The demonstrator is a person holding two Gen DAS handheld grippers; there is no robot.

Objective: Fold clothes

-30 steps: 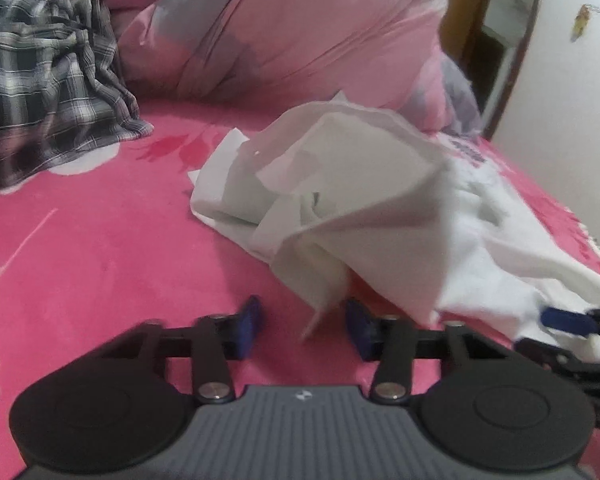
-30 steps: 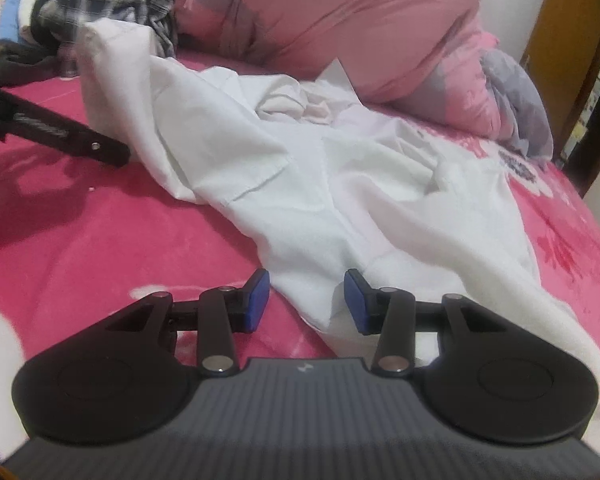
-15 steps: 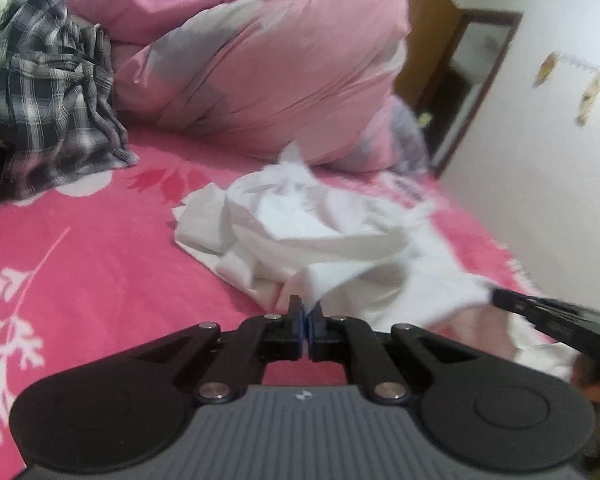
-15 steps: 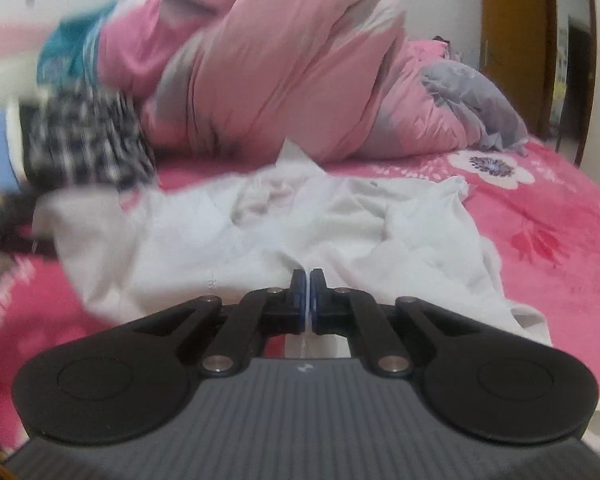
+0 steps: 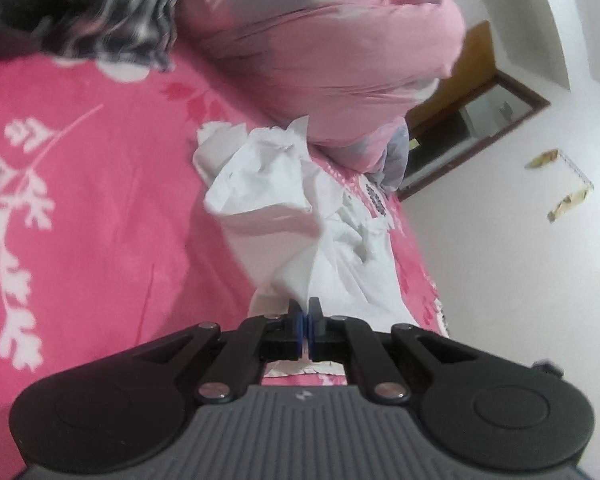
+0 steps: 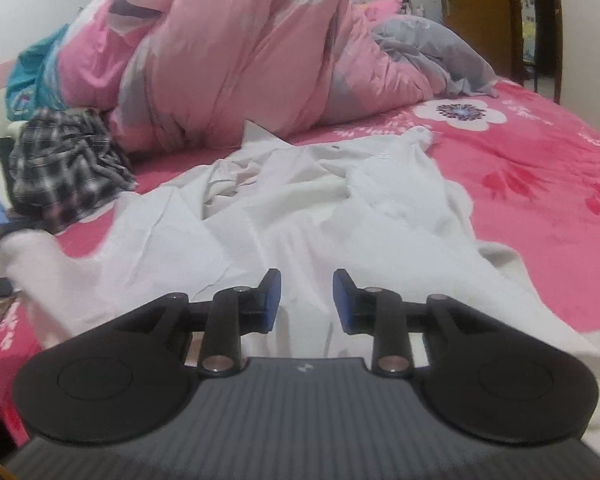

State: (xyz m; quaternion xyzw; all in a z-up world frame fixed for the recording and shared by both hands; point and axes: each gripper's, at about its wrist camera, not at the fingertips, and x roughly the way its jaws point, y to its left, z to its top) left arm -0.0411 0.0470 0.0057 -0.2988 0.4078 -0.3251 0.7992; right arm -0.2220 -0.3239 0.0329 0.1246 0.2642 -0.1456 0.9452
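Observation:
A crumpled white shirt (image 5: 276, 184) lies across the pink bed sheet (image 5: 100, 200). My left gripper (image 5: 305, 312) is shut on a pinched edge of this shirt, which stretches up taut from the bed to its blue pads; the view is rolled over to one side. In the right wrist view the same white shirt (image 6: 300, 200) spreads out toward the pillows. My right gripper (image 6: 306, 288) hovers over its near part with jaws opening; cloth lies under and behind the gap, and the pads do not press on it.
A bunched pink and grey duvet (image 6: 228, 60) fills the back of the bed. A black-and-white plaid garment (image 6: 64, 160) lies at the back left beside other folded clothes. A wooden door (image 6: 472, 12) stands behind the bed on the right, and a white wall (image 5: 520, 260) runs along the bed's side.
My left gripper closed on the shirt's edge, then rose and rolled, pulling the cloth taut. My right gripper shut over the shirt half a second ago and now stands apart again.

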